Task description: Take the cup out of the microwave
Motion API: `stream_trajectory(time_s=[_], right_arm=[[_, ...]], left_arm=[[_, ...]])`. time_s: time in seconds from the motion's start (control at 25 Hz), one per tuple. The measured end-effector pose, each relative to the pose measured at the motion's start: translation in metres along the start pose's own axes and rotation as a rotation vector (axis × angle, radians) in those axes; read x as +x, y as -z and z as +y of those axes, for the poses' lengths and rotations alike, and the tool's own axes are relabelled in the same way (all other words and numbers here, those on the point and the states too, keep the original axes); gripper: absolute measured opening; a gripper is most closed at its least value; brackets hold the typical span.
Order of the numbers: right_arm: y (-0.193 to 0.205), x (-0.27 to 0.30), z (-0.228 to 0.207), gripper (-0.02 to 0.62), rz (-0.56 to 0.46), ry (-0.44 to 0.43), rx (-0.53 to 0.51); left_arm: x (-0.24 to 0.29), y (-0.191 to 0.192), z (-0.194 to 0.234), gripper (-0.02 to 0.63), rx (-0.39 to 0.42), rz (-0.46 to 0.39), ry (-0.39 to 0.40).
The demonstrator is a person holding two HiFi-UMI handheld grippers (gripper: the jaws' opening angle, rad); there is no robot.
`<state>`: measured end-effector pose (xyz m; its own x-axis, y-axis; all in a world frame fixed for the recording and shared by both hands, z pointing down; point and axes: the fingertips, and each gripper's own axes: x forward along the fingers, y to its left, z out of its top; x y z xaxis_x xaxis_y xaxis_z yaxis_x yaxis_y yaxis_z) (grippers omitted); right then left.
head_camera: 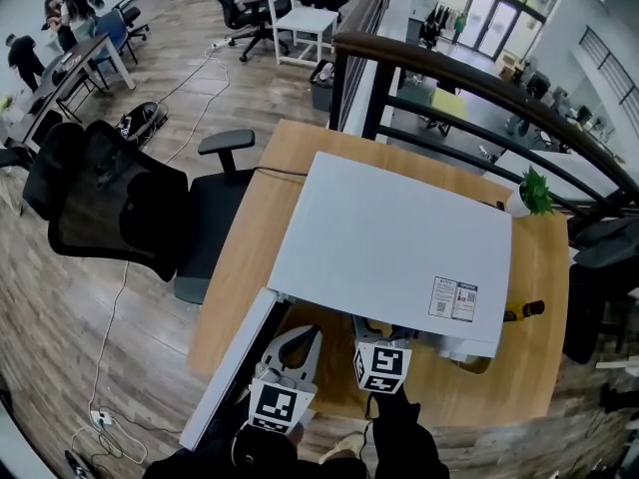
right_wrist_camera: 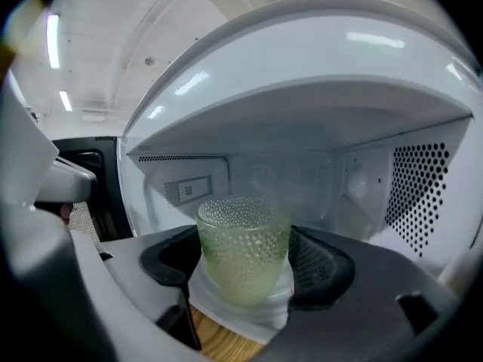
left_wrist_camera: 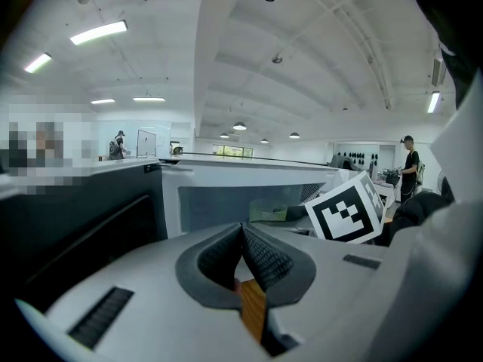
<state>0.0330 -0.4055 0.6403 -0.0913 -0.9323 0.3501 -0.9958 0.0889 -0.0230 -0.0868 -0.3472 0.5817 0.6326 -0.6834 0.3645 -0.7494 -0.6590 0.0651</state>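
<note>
1. A pale green dimpled glass cup (right_wrist_camera: pixel 243 232) stands at the near edge of the open white microwave's (head_camera: pixel 399 238) floor.
2. The right hand-held gripper (right_wrist_camera: pixel 245 266) has its jaws wide, flanking the cup, not clamped.
3. The left hand-held gripper (left_wrist_camera: pixel 245 262) is closed and empty, just to the left.

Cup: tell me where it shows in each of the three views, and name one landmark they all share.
Head view: not visible; the microwave top hides it.
Left gripper view: small greenish patch, likely the cup, mid-frame, left of a marker cube.
Right gripper view: cup at centre, inside the cavity, between the jaws of the right gripper.
Shared landmark: the white microwave.
</note>
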Motion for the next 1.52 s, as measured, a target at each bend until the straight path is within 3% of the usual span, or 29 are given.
stream_trajectory(time_s=[0.84, 1.52], right_arm=[[-0.009, -0.058, 0.003, 0.374, -0.05, -0.024, 0.0], [-0.017, -0.159, -0.012, 0.374, -0.1, -0.016, 0.001]], left_arm=[[-0.03, -0.014, -0.021, 0.023, 0.049, -0.042, -0.027], [-0.081, -0.032, -0.085, 0.023, 0.09, -0.102, -0.035]])
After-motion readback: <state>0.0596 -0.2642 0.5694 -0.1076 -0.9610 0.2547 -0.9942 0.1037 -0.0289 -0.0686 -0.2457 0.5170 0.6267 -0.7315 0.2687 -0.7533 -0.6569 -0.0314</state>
